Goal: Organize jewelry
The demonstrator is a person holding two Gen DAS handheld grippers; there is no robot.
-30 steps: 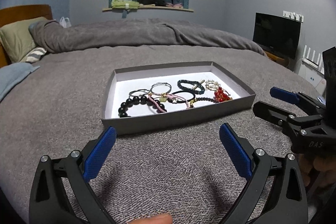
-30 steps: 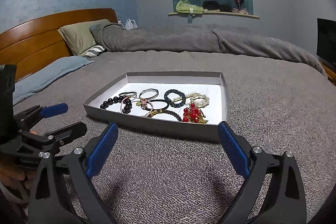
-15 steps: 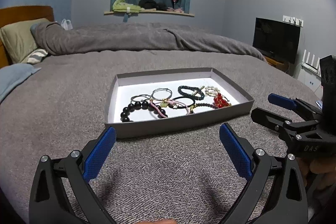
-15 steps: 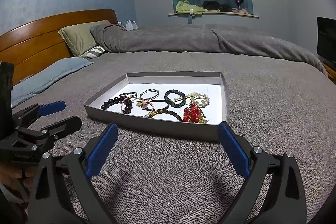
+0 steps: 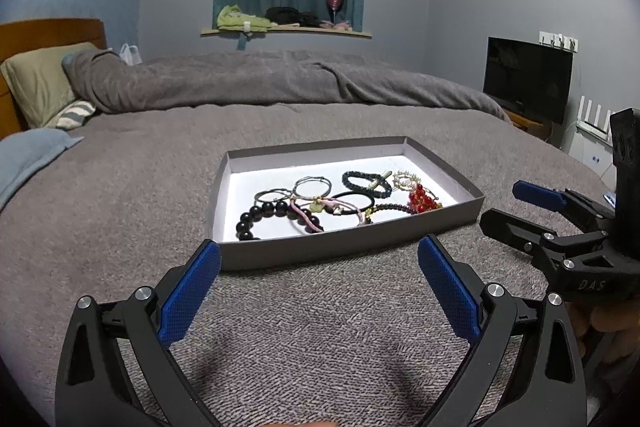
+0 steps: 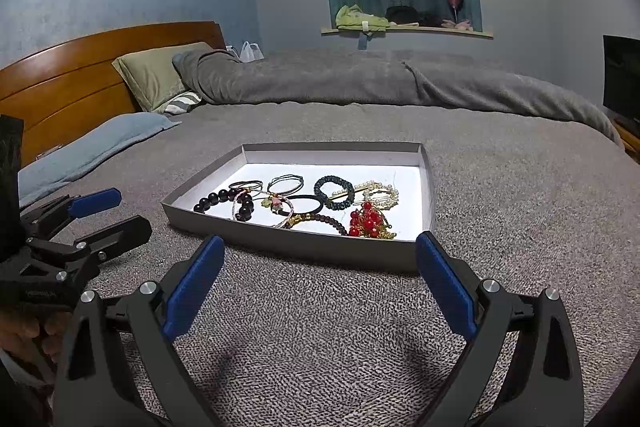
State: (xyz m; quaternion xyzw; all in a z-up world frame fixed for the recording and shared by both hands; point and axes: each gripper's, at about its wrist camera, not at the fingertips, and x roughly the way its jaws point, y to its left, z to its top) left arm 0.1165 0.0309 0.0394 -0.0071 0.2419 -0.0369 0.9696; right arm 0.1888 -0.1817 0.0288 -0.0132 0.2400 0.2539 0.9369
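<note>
Both grippers' fingers (image 5: 188, 295) spread wide, empty, short of the tray (image 5: 348, 247); best to approach low, singling the black bead bracelet (image 5: 262, 213) nearest its front wall

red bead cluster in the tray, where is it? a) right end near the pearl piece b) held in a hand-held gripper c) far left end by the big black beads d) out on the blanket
a: the red bead cluster lies inside the tray at its right end, just in front of the pearl piece.
</note>
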